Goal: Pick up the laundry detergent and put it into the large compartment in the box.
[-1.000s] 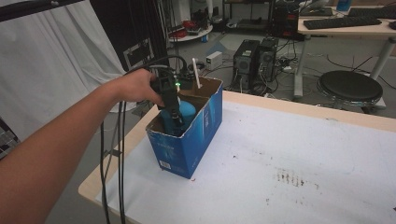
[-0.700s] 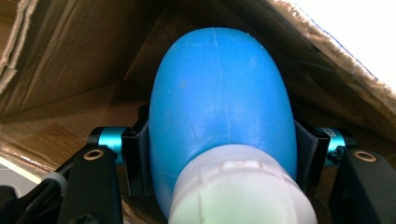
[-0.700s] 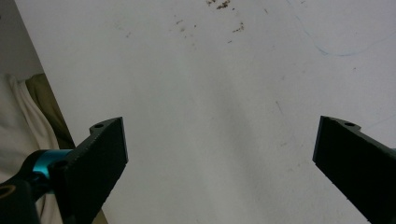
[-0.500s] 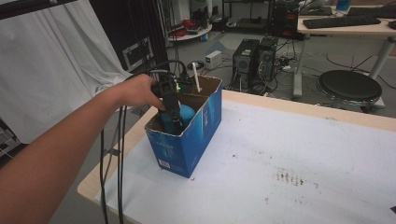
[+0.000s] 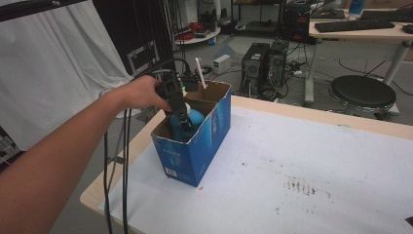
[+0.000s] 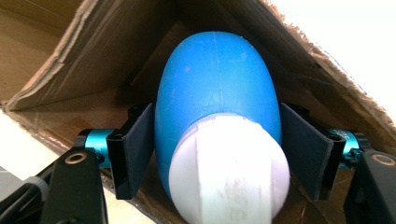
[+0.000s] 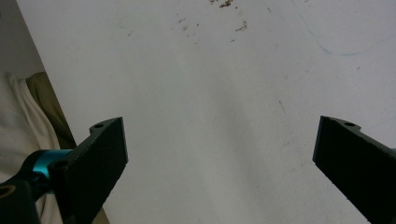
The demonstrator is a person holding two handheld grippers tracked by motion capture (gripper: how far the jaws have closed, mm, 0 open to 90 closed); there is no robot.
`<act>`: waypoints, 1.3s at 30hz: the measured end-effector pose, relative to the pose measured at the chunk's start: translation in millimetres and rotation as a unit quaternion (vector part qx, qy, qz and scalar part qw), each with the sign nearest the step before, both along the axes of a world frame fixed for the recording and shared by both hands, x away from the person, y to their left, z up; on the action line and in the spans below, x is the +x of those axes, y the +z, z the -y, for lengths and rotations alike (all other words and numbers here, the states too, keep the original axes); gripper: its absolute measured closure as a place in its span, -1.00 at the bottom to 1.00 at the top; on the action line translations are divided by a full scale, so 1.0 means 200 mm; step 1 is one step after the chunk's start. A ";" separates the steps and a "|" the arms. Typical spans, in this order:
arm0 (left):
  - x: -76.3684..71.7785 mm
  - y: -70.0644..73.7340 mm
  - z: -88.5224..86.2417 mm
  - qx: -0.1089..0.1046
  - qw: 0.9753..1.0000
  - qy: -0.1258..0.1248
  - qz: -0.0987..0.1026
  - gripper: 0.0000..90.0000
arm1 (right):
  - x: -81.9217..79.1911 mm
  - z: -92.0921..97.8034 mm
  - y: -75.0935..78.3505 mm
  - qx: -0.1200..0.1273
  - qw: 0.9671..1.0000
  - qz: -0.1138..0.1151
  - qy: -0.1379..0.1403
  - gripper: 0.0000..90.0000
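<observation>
The left gripper (image 5: pixel 182 119) reaches down into the open blue box (image 5: pixel 195 148) at the left end of the surface (image 5: pixel 302 156), and its two fingers (image 6: pixel 135 149) are clamped on either side of a blue bulb (image 6: pixel 217 88) with a white end (image 6: pixel 229 168). In the left gripper view the bulb's long axis runs along the fingers: the white end points back toward the camera and the rounded blue end points into a corner of the box. The lower part of the white end is cut off by the picture's edge.

In the high view only a patch of blue (image 5: pixel 194 117) shows above the box rim; the rest is hidden by the gripper and the cardboard wall. One bulb and one box can be counted. One thin white stick (image 5: pixel 199 73) rises at the box's far corner; what it is cannot be made out.

The right gripper (image 7: pixel 219 168) hangs over bare, lightly stained white surface, its two fingers (image 7: pixel 100 154) wide apart with nothing between them.
</observation>
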State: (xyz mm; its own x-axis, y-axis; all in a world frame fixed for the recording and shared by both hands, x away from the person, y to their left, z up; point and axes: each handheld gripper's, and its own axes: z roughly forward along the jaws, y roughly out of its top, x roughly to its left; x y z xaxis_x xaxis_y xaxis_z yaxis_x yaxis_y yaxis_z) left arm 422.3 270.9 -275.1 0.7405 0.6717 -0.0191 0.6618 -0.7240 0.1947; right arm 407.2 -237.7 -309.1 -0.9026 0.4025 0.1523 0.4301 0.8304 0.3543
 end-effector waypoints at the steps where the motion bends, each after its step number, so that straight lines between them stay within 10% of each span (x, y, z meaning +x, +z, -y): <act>1: 0.00 0.00 0.00 0.000 1.000 0.000 0.000 -0.34 | 0.00 0.00 0.00 0.000 1.000 0.000 0.000 -0.95; 24: -0.12 0.30 0.00 -0.054 0.996 0.007 0.064 -0.47 | -0.01 0.01 0.02 0.011 1.000 0.007 -0.001 -0.95; 39: -0.14 0.41 0.39 -0.074 0.995 -0.050 0.054 -0.47 | -0.05 0.03 0.06 0.016 1.000 0.015 -0.007 -0.95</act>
State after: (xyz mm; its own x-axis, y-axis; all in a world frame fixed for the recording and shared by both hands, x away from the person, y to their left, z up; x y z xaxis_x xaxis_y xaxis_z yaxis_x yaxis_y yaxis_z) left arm 393.8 192.4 -193.9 0.8067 0.5902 -0.0288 0.5573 -0.7438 0.3690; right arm 397.8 -243.5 -298.0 -0.9010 0.4112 0.1383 0.4310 0.8118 0.3940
